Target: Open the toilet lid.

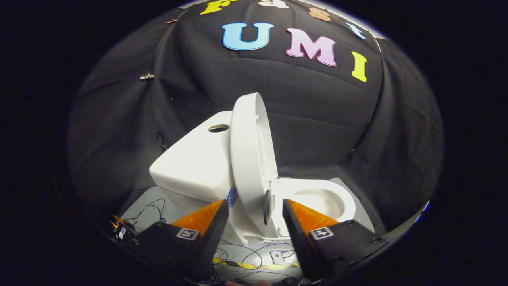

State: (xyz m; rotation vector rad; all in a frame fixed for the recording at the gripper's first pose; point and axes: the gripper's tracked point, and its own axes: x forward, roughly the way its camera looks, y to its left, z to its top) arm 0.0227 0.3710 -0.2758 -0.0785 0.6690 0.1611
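The toilet lid (248, 159) is standing raised, close to upright and tipped slightly back toward the tank (194, 163), with its edge turned toward the camera so that it is showing as a tall, narrow oval. The gripper (256, 206) is sitting low in front of it with its fingers spread wide apart and nothing pinched between them; the lower part of the lid and the hinge end of the seat (269, 206) are showing in the gap between the fingertips, a little beyond them, and neither finger is touching the lid. One finger is pointing toward the base of the tank, the other toward the bowl (321, 198), which is lying open on the far side of the lid with its white rim and hollow facing up. The tank top is carrying a round hole (218, 128) near its back edge. The toilet is resting on a pale grey floor (349, 186), and loose cables (152, 210) and a small white box (277, 256) are lying on that floor just below the fingers, beside a strip of yellow-and-black tape (254, 265).
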